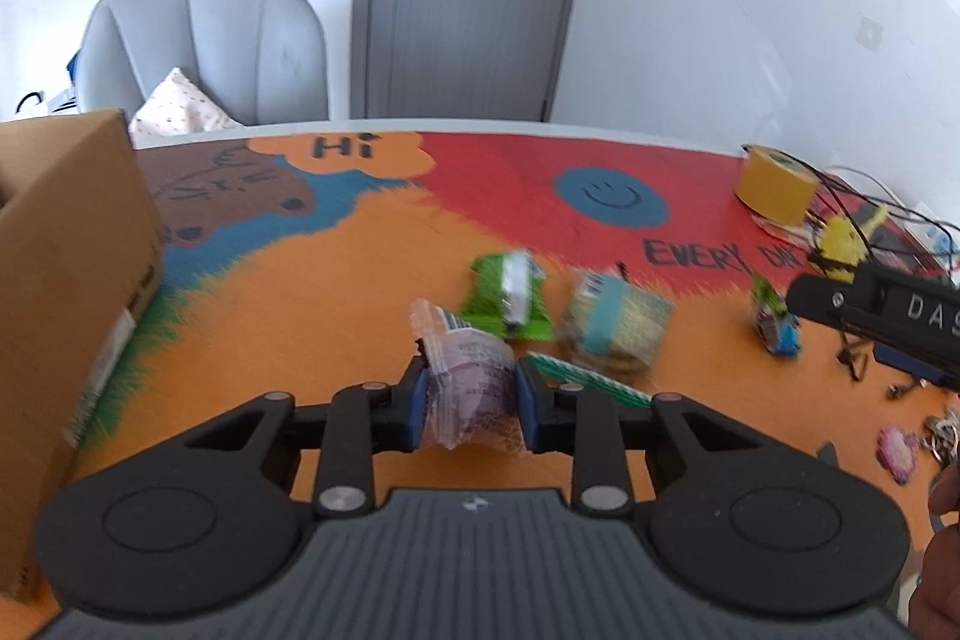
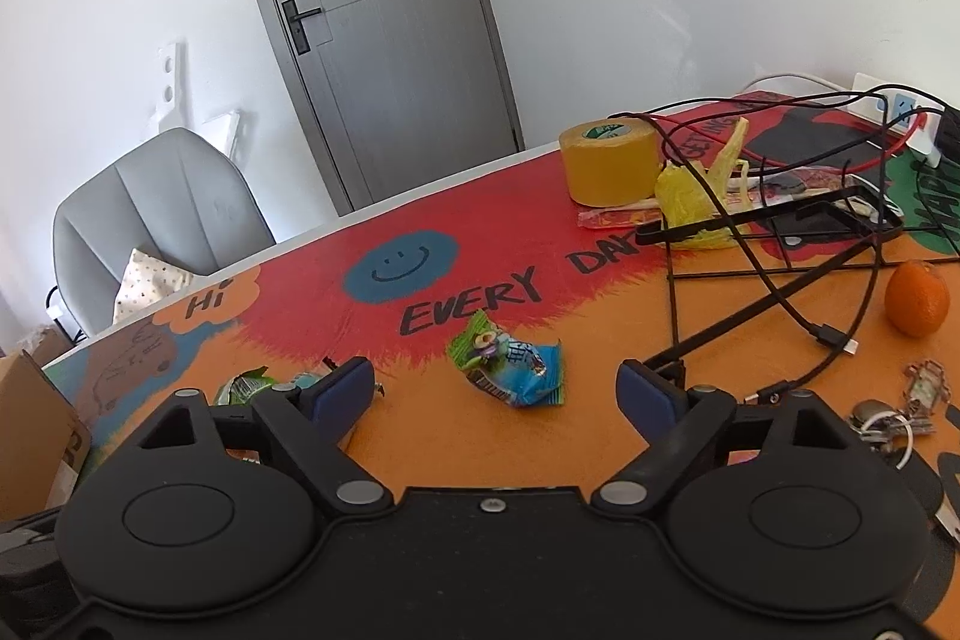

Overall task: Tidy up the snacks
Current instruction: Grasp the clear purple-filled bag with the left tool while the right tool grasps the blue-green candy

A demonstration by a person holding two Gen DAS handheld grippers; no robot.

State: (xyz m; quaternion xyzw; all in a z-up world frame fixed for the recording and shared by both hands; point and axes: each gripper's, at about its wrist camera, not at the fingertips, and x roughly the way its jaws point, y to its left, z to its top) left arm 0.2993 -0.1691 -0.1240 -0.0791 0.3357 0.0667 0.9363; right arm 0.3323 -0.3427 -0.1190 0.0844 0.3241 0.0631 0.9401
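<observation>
Left tool, low in the middle of its frame, is clamped on a pale purple snack packet, its blue pads pressing both sides. Just above it on the table lie a green packet and a blue-banded packet; a cardboard box fills the left edge. Right tool stands wide open with nothing between its pads, a blue-and-green packet lying on the table just beyond the gap. A yellow tape roll sits upper right, an orange at the right edge.
</observation>
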